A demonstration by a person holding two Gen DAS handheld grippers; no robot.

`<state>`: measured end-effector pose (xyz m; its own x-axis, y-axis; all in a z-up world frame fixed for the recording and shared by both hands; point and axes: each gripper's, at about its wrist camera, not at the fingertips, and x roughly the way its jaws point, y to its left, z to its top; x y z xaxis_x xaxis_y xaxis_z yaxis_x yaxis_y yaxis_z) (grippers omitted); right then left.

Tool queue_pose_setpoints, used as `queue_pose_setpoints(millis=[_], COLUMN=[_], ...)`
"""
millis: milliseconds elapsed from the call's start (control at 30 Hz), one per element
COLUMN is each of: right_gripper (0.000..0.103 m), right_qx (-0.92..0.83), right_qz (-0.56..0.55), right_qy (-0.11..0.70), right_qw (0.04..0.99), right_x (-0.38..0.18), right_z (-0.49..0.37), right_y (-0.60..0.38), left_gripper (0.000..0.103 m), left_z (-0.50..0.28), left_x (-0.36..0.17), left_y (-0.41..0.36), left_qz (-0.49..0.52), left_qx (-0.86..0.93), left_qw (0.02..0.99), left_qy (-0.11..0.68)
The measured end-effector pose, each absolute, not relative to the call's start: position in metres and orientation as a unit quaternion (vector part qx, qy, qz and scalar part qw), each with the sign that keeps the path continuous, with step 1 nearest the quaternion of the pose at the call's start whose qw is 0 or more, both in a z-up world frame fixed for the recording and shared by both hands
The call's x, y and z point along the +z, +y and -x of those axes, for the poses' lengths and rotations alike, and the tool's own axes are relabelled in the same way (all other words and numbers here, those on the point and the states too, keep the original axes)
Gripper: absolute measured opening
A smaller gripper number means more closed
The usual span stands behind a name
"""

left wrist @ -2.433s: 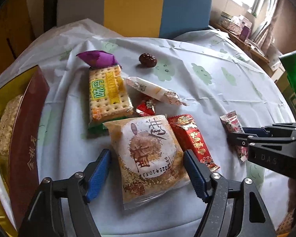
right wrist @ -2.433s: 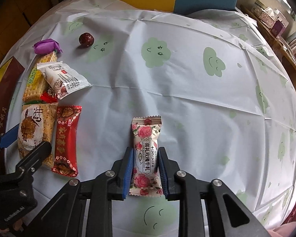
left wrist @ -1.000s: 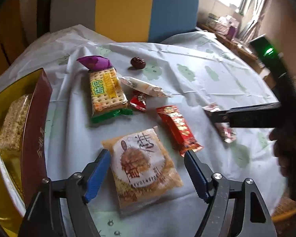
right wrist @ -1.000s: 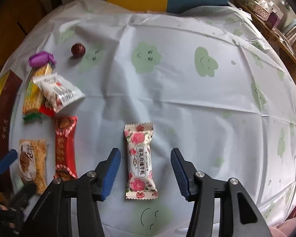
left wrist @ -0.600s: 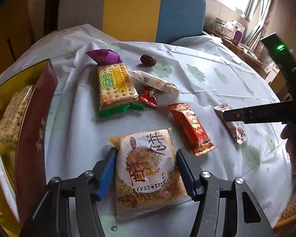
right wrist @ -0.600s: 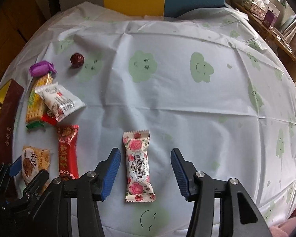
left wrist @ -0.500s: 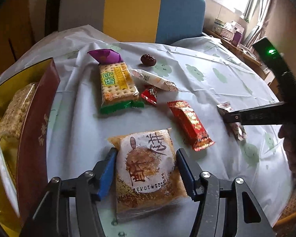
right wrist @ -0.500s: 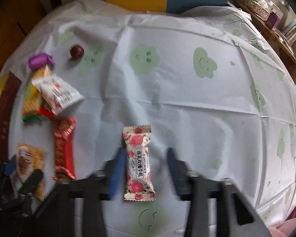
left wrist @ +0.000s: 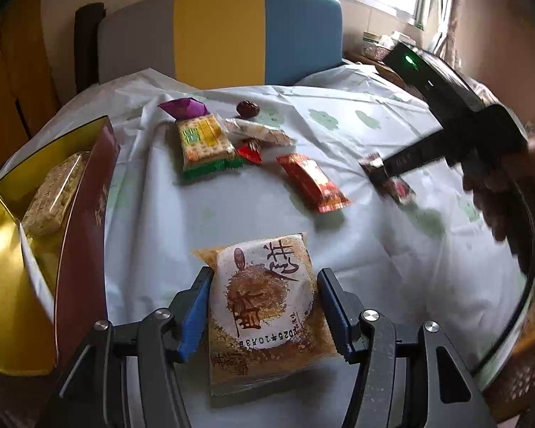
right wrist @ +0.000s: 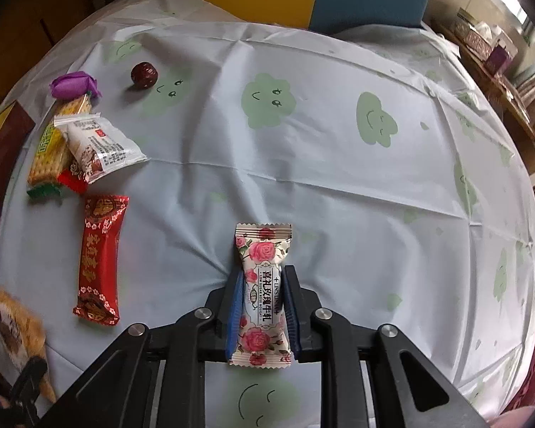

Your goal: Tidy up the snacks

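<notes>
In the right claw (right wrist: 261, 306), nougat (right wrist: 263, 292) (labelled "ROSE NOUGAT").

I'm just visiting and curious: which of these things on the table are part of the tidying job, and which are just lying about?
Part of the job:
- rose nougat, clamped in the right tool
- rice cake, between the left tool's pads
- red bar
- crackers
- white packet
- purple candy
- date
- gold box

Just lying about:
- tablecloth
- chair

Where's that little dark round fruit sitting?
The dark round fruit lies far left on the tablecloth in the right wrist view, just right of the purple-wrapped candy.
</notes>
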<state>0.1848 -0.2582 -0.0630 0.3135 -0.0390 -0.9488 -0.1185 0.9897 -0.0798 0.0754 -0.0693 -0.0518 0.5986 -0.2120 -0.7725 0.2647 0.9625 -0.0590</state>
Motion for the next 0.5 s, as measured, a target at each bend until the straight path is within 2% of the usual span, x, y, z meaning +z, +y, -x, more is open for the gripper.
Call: queue_pose_setpoints(millis=[500], right_gripper=[0.022], right_qx=[0.025], right_qz=[0.104], right_qy=[0.566], right_qw=[0.817], right_x=[-0.0619], right_z=[-0.1781], right_y=[-0.2564], left_gripper=[0.059], left_z=[-0.0657], left_x=[-0.0580], left_y=[-0.0709], left_qz=[-0.049], left_qx=[-0.131], left_qw=[0.897], left_qy=[0.418])
